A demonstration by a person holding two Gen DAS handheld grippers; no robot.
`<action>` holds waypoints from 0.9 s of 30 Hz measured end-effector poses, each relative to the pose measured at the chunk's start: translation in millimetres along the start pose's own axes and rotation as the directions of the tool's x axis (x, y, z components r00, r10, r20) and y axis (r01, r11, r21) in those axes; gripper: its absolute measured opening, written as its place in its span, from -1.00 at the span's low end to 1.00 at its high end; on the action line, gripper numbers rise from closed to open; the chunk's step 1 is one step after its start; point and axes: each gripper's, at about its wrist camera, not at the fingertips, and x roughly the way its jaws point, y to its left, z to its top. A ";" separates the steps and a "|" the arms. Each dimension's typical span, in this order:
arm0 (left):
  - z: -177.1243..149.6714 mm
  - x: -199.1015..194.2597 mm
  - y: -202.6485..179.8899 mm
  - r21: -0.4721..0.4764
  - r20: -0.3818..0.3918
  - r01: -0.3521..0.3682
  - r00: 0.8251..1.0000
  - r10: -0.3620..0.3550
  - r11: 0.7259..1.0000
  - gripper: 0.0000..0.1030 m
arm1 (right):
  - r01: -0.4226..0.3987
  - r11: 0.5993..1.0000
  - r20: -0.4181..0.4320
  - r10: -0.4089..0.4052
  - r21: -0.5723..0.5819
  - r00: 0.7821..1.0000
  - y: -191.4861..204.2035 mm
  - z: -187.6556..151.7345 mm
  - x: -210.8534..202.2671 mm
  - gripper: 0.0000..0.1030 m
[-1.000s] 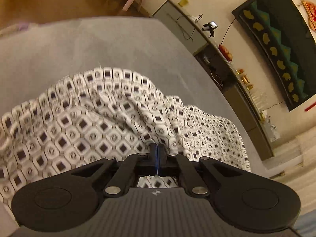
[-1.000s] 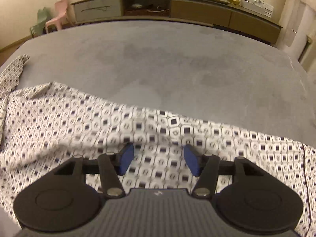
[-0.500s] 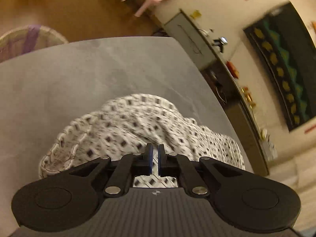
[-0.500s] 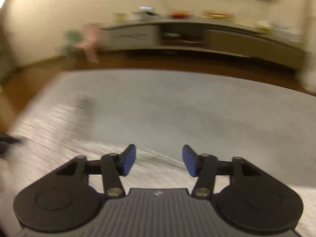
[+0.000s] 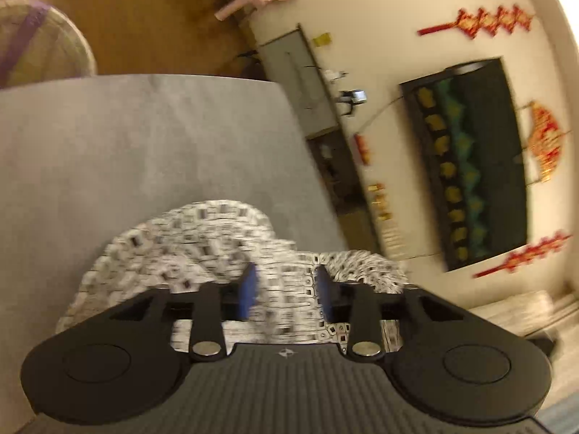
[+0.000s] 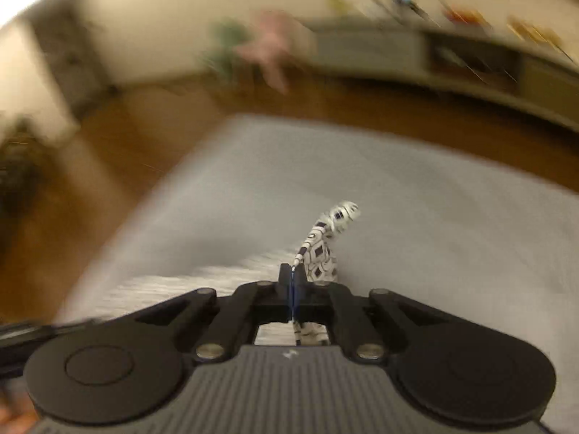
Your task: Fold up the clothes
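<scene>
Left gripper (image 5: 286, 291): jaws opening, patterned garment (image 5: 202, 249) between the pads but not clamped; it lies bunched on the grey surface (image 5: 144, 144). Right gripper (image 6: 291, 282): fingers together, pinching a garment edge (image 6: 322, 249). Judgement: folding is at an early stage; no neat fold shows yet

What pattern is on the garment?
White garment with dark squares in outlined tiles; clearest in the right wrist view.
</scene>
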 end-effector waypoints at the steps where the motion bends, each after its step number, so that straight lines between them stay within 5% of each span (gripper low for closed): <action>1: 0.0 -0.2 -0.5 -0.006 0.004 0.014 1.000 -0.014 1.000 0.30 | -0.055 0.996 0.021 0.057 -0.069 0.998 24.7 -10.4 -13.5 -0.98; 3: 0.0 -0.7 -1.6 -0.018 0.013 0.043 0.999 -0.043 0.999 0.53 | -0.091 0.977 0.019 0.097 -0.195 0.995 64.4 -36.1 -24.9 -0.98; 7: -6.9 1.7 -10.5 0.023 -0.026 0.113 0.993 -0.113 0.993 0.66 | -0.022 0.934 -0.013 0.019 -0.356 1.000 104.5 -84.7 -11.0 -0.98; 12: -18.6 13.7 -24.2 0.120 -0.089 0.101 0.992 -0.091 0.988 0.66 | -0.035 0.929 -0.019 0.030 -0.369 0.999 111.5 -109.6 -14.8 -0.98; 14: -22.8 21.5 -28.2 0.150 -0.116 0.085 0.991 -0.067 0.985 0.13 | -0.085 0.925 -0.007 0.089 -0.371 0.996 113.9 -108.7 -28.4 -0.98; 15: -23.4 24.6 -30.8 0.172 -0.124 0.070 0.991 -0.049 0.983 -0.81 | -0.101 0.922 -0.005 0.107 -0.374 0.994 113.9 -112.3 -38.8 -0.98; 16: -22.6 20.5 -34.2 0.194 -0.095 0.041 0.995 -0.023 0.980 -0.98 | -0.110 0.922 -0.006 0.116 -0.371 0.993 111.7 -116.7 -47.1 -0.97; 19: -22.5 -29.6 -46.3 0.256 0.057 0.005 0.998 -0.020 0.967 -0.98 | -0.134 0.937 -0.019 0.135 -0.322 0.991 95.3 -121.4 -69.3 -0.61; 23: -28.5 -30.0 -18.6 0.227 0.027 -0.173 0.985 0.171 0.958 -0.99 | -0.114 0.976 0.003 0.117 -0.185 0.993 29.8 -134.3 -116.4 -0.13; 25: -31.4 -30.2 -5.5 0.215 0.013 -0.258 0.965 0.261 0.942 -0.99 | -0.003 0.993 -0.024 0.000 -0.118 1.000 -12.6 -149.1 -126.6 -0.13; 27: -32.5 -30.2 -11.0 0.221 0.038 -0.258 0.966 0.256 0.940 -0.99 | 0.115 0.993 -0.046 -0.115 -0.018 0.992 -57.4 -164.7 -141.7 -0.13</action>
